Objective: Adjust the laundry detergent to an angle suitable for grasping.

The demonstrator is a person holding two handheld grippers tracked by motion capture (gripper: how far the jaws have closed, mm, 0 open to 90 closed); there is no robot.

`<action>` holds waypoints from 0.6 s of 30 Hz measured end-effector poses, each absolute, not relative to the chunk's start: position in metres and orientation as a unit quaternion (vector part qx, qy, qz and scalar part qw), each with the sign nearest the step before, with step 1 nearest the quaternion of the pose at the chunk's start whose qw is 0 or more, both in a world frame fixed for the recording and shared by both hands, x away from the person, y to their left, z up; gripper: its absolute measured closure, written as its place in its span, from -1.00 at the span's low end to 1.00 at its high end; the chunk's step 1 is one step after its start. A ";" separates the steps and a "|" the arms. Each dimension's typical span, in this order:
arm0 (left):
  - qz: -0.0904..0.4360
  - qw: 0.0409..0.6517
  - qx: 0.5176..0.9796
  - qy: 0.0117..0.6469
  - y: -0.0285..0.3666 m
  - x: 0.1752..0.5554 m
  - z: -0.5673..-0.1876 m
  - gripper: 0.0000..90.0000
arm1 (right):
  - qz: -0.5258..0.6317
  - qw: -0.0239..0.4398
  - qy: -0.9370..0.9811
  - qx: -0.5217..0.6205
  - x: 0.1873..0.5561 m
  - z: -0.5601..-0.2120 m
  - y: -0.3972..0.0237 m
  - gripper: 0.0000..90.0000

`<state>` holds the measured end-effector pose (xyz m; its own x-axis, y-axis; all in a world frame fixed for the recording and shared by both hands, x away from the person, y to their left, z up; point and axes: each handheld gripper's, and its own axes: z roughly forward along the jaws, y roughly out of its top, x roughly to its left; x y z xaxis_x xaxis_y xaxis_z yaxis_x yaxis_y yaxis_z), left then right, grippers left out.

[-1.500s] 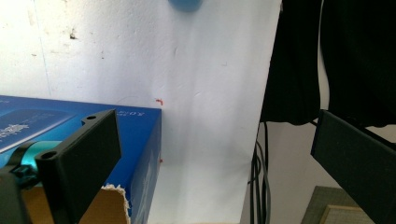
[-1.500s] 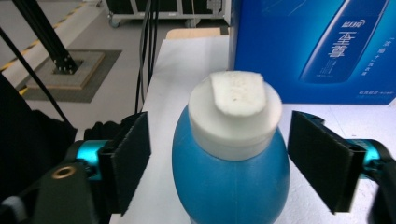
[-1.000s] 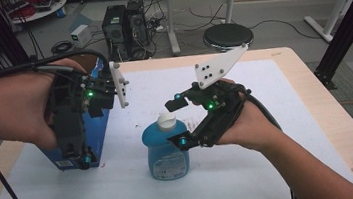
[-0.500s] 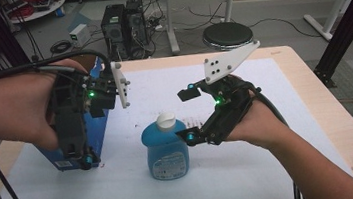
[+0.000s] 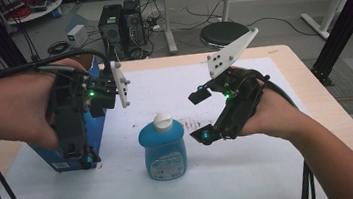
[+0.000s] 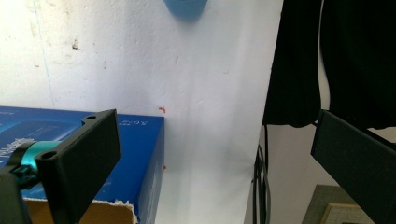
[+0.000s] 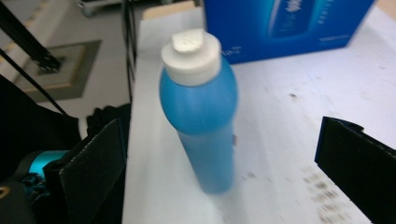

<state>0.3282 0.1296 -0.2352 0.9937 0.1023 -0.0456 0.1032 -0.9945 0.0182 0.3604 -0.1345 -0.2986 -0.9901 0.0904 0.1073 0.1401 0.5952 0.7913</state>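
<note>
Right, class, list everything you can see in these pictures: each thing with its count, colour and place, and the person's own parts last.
Plastic bottle with white flip cap: one, blue, upright mid-table.
Cardboard box: one, blue, left of the bottle.
White sheet on the wooden table: one, under both.
Computer towers: two, black, floor beyond.
Round stool: one, black, floor beyond.
Left gripper: black, open, over the box.
Right gripper: black, open, apart from the bottle.
</note>
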 end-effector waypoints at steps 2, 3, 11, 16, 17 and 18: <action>-0.022 0.010 0.998 0.052 0.128 0.329 -0.235 -0.96 | -0.430 0.013 -0.900 -0.068 0.361 -0.292 -0.139 -0.98; -0.022 0.010 0.998 0.050 0.128 0.329 -0.236 -0.96 | -0.417 0.012 -0.906 -0.069 0.362 -0.288 -0.141 -0.98; -0.022 0.008 0.999 0.044 0.124 0.332 -0.235 -0.96 | -0.318 -0.002 -0.946 -0.068 0.365 -0.257 -0.153 -0.98; -0.022 0.009 0.999 0.045 0.122 0.333 -0.235 -0.96 | -0.244 -0.009 -0.967 -0.067 0.369 -0.242 -0.162 -0.98; -0.022 0.008 0.999 0.044 0.122 0.334 -0.235 -0.96 | -0.228 -0.008 -0.971 -0.069 0.370 -0.241 -0.163 -0.98; -0.023 0.007 0.999 0.044 0.122 0.335 -0.235 -0.96 | -0.212 -0.007 -0.975 -0.068 0.371 -0.239 -0.164 -0.98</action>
